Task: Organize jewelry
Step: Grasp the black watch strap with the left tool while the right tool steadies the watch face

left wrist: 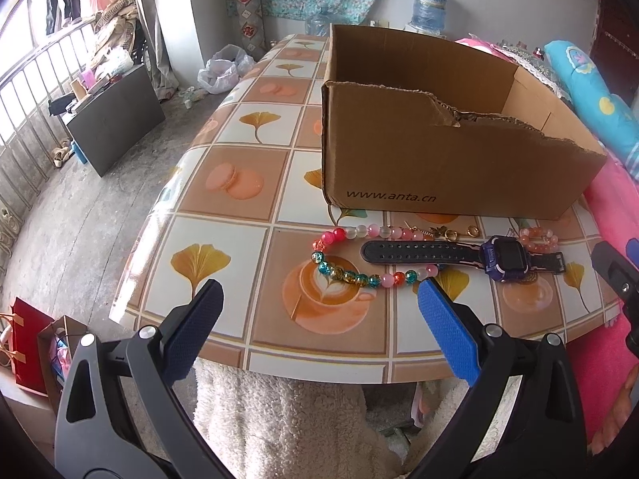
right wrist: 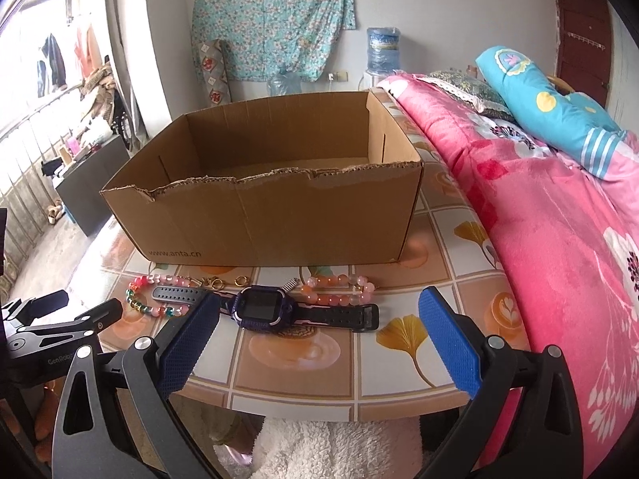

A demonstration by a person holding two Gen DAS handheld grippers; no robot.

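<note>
Both your grippers released, empty: left gripper (left wrist: 319, 293), right gripper (right wrist: 319, 307). Watch (right wrist: 263, 309) on counter (right wrist: 303, 363) just ahead of right gripper; necklace (left wrist: 343, 271) ahead of left; box (right wrist: 279, 215) beyond.

Pink floral blanket (right wrist: 559, 215), blue pillow (right wrist: 547, 107), water jug (right wrist: 383, 50), floral wall cloth (right wrist: 271, 16)

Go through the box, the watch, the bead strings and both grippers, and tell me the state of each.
Cardboard box: open-topped, front edge torn, looks empty.
Watch: flat, strap unbuckled, screen dark.
Multicoloured bead string: loose on table.
Orange bead bracelet: on table.
Left gripper: open, empty.
Right gripper: open, empty.
</note>
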